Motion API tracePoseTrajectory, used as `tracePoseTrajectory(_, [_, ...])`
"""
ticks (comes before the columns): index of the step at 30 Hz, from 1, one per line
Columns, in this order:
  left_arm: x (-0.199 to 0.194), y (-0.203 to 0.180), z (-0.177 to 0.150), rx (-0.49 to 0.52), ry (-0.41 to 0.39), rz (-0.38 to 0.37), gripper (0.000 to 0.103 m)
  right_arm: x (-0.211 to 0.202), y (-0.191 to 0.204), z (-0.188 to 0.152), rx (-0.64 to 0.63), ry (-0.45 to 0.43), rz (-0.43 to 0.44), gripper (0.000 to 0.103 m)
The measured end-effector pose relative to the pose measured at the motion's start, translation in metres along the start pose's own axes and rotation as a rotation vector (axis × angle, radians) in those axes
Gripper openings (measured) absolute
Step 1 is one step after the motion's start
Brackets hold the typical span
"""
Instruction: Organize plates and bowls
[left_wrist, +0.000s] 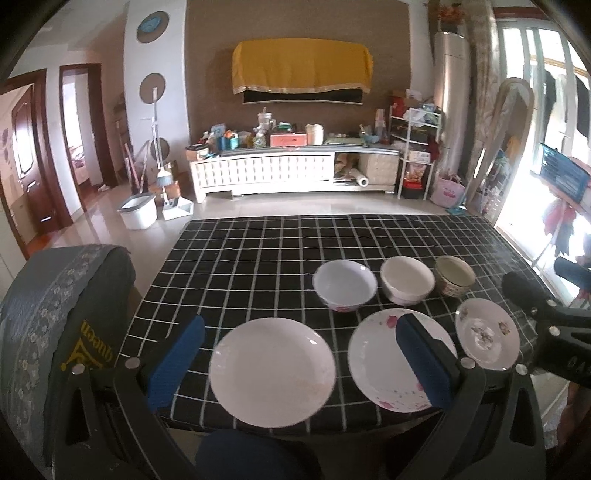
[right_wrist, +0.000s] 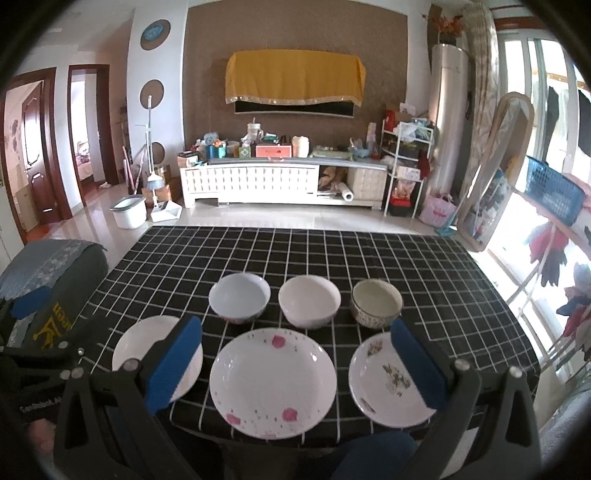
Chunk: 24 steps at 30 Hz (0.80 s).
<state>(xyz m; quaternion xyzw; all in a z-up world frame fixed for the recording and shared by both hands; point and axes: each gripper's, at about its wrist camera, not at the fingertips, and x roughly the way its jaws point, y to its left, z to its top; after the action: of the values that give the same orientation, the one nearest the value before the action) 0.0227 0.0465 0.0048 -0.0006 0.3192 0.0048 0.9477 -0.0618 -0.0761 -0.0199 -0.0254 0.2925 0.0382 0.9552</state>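
Three plates (right_wrist: 272, 382) and three bowls (right_wrist: 309, 305) are laid in separate rows – nothing stacked – while the left gripper (left_wrist: 301, 363) and right gripper (right_wrist: 295, 363) are held above, jaws spread wide and empty, presumably for a first pick.

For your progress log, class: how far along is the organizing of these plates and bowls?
Nothing looks stacked yet. Three plates, plain white plate, pink-flowered plate, small patterned plate, lie singly in front; three bowls stand apart behind. In hand: nothing; left gripper and right gripper are open, empty. All the grouping remains.
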Motion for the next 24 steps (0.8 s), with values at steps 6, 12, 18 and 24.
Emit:
tracePoseTrajectory(6, [0.013,0.027,0.003,-0.016,0.020,0.029,0.102,0.014,0.017,0.007,0.022,-0.018,0.077,0.103])
tracePoseTrajectory(12, [0.029,0.048,-0.001,-0.025,0.057,0.019,0.102,0.044,0.031,0.002,0.053,0.067,0.113,0.103])
tracePoseTrajectory(18, [0.057,0.063,-0.015,-0.047,0.122,0.003,0.102,0.074,0.052,-0.004,0.036,0.144,0.139,0.103])
tracePoseTrajectory(24, [0.091,0.082,-0.033,-0.087,0.207,0.008,0.102,0.106,0.068,-0.018,0.010,0.238,0.184,0.103])
